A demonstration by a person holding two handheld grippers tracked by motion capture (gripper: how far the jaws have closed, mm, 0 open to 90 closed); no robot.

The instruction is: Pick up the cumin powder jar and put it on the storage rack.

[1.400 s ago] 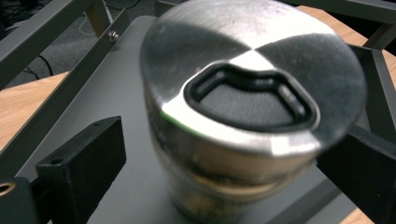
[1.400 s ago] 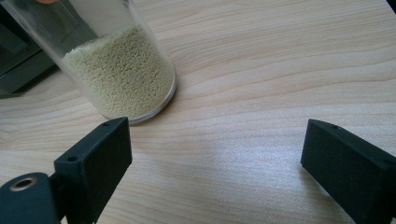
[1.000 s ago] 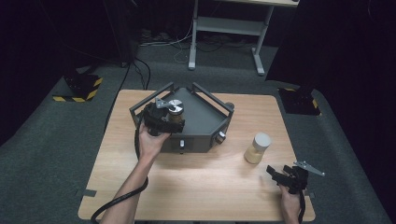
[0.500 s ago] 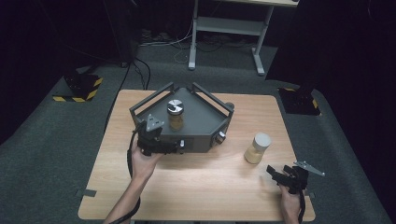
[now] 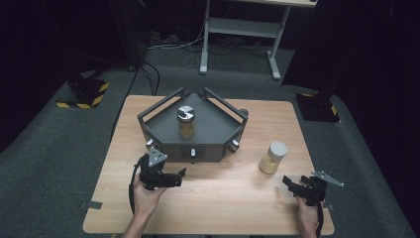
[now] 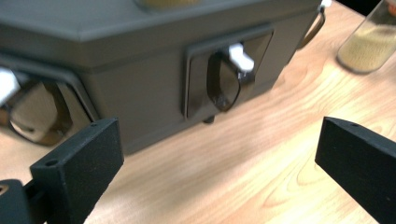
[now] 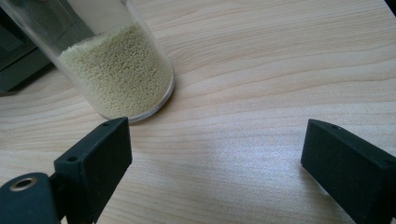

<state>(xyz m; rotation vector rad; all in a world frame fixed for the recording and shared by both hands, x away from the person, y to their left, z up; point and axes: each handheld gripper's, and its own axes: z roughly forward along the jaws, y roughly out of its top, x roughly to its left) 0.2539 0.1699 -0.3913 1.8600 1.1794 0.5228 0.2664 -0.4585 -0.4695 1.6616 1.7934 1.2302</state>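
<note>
The jar with the silver lid (image 5: 185, 120) now stands alone on the grey tray (image 5: 218, 130), upright, near its middle. A second ago the left gripper (image 5: 174, 177) was up at that jar; since then it has drawn back off the tray and down to the wooden table (image 5: 228, 193), and it now sits at about seven o'clock from the jar, well apart from it. Its jaws are spread with nothing between them; in the left gripper view they face the tray's front wall and its small white-tipped latch (image 6: 236, 70).

The second jar (image 5: 273, 157), filled with pale grains, stands on the table at four o'clock from the tray. The right gripper (image 5: 293, 185) has kept its place, at five o'clock from this jar, jaws spread wide and empty.
</note>
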